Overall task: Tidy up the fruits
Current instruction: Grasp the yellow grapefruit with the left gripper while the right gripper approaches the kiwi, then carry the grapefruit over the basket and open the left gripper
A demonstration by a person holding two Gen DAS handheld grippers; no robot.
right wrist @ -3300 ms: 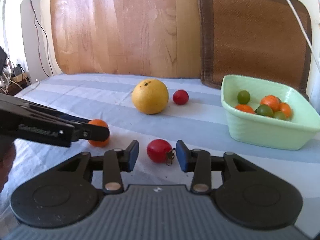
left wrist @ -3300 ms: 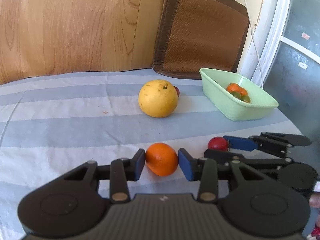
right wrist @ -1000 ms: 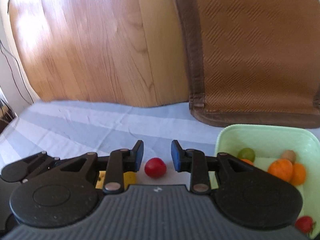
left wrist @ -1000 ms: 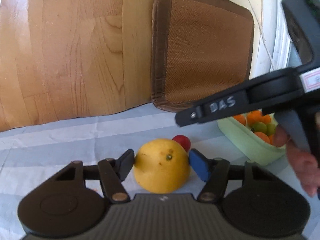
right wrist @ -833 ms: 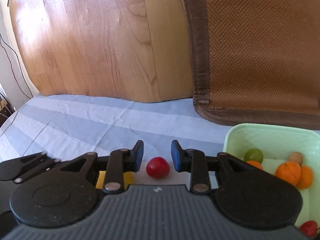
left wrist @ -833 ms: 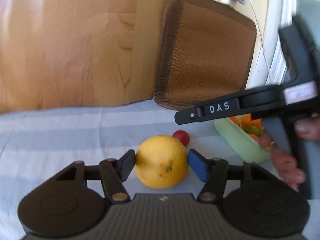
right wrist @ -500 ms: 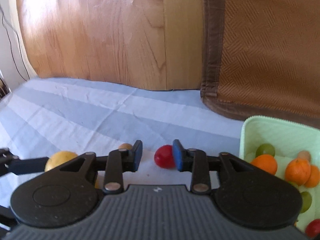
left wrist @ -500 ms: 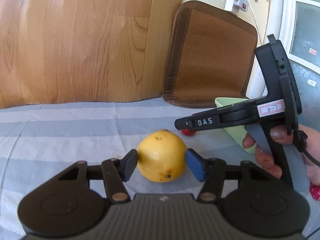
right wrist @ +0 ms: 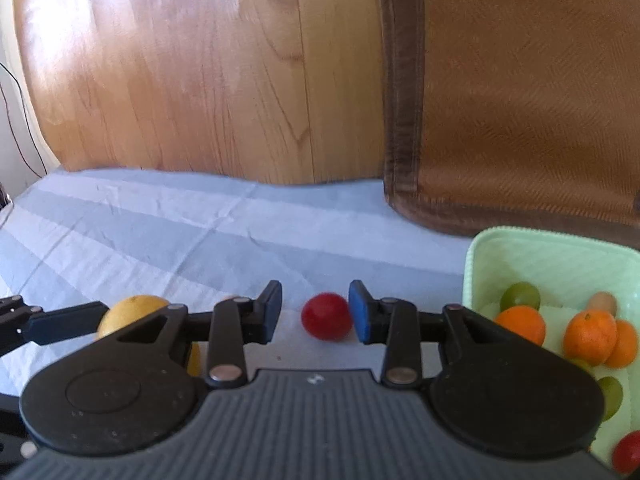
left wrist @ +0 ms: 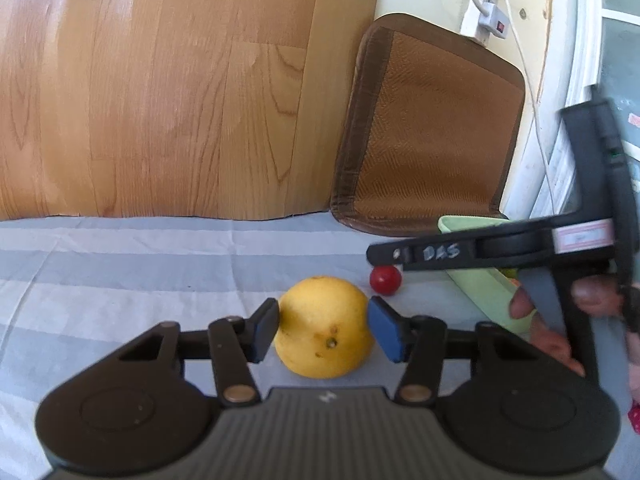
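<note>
A big yellow citrus fruit (left wrist: 323, 326) sits between the blue pads of my left gripper (left wrist: 323, 330); both pads touch its sides, and it looks lifted off the striped cloth. It also shows in the right wrist view (right wrist: 130, 310). My right gripper (right wrist: 315, 314) is open around a small red fruit (right wrist: 326, 316) lying on the cloth, with a gap on the left side. The red fruit also shows in the left wrist view (left wrist: 385, 279). The pale green basket (right wrist: 480, 256) at the right holds several orange, green and red fruits.
A brown woven cushion (left wrist: 432, 136) leans against the wall behind the basket. A wooden panel (left wrist: 160, 92) stands along the back edge. The blue-striped cloth (right wrist: 160, 224) covers the table. A white power strip (left wrist: 486, 12) hangs on the wall.
My left gripper went from the orange to the yellow fruit and now grips and lifts it. My right gripper moved from the first red fruit to the far red fruit, now between its pads.
</note>
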